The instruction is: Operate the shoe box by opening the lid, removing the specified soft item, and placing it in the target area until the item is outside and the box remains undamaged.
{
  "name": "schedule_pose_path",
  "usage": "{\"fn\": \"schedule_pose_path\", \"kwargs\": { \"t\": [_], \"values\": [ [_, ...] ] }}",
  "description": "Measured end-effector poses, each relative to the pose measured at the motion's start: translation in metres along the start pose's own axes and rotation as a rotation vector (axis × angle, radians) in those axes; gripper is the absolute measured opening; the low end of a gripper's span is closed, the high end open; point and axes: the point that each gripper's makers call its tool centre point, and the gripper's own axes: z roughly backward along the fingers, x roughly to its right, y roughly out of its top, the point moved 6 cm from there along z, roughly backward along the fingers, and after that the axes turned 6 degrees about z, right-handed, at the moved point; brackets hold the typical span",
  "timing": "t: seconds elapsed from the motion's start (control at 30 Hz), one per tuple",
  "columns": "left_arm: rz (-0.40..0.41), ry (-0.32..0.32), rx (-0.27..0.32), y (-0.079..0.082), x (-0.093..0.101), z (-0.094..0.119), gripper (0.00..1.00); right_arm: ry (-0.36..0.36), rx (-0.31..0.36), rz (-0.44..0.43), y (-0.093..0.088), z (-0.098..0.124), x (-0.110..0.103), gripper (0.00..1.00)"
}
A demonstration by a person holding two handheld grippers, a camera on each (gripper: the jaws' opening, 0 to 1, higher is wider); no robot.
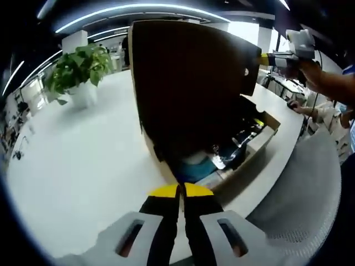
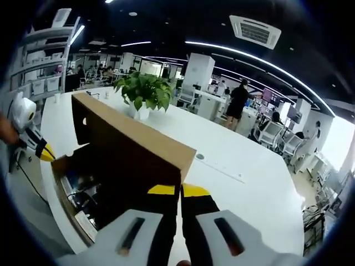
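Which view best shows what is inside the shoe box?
The left gripper view: under the raised lid, it looks into the box, showing dark items and something teal. The right gripper view catches a dim corner of the inside behind the lid.

Each claw [image 1: 181, 191] has two black jaws with yellow tips and pale grey holders with slots. The right claw [image 2: 179, 191] looks the same, black, yellow and grey.

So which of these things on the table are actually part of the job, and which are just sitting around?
Part of the job:
- shoe box, open
- lid, standing up
- left gripper
- right gripper, jaws at the lid's edge
- dark items inside, hard to identify

Just around:
- potted plant
- white table
- office chairs
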Motion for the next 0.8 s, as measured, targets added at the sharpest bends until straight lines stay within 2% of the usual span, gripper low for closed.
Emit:
{"fn": "schedule_pose_path", "kwargs": {
  "t": [0.03,0.17,0.3,0.47,0.8],
  "values": [
    [-0.020,0.004,-0.004,-0.001,-0.001,0.000,0.00,0.000,0.000,0.000,0.000,-0.001,0.000,0.00],
    [-0.015,0.002,-0.004,-0.001,0.000,0.000,0.00,-0.001,-0.002,-0.001,0.001,-0.004,0.003,0.00],
    [-0.015,0.022,0.004,0.004,0.001,0.005,0.05,0.000,-0.003,0.002,0.001,-0.004,0.003,0.00],
    [-0.019,0.016,-0.051,-0.008,-0.001,-0.003,0.05,-0.001,-0.004,0.000,0.002,-0.005,0.003,0.00],
    [-0.010,0.007,-0.043,-0.006,0.002,-0.004,0.05,0.002,-0.011,0.000,0.005,-0.014,0.009,0.00]
  ]
}}
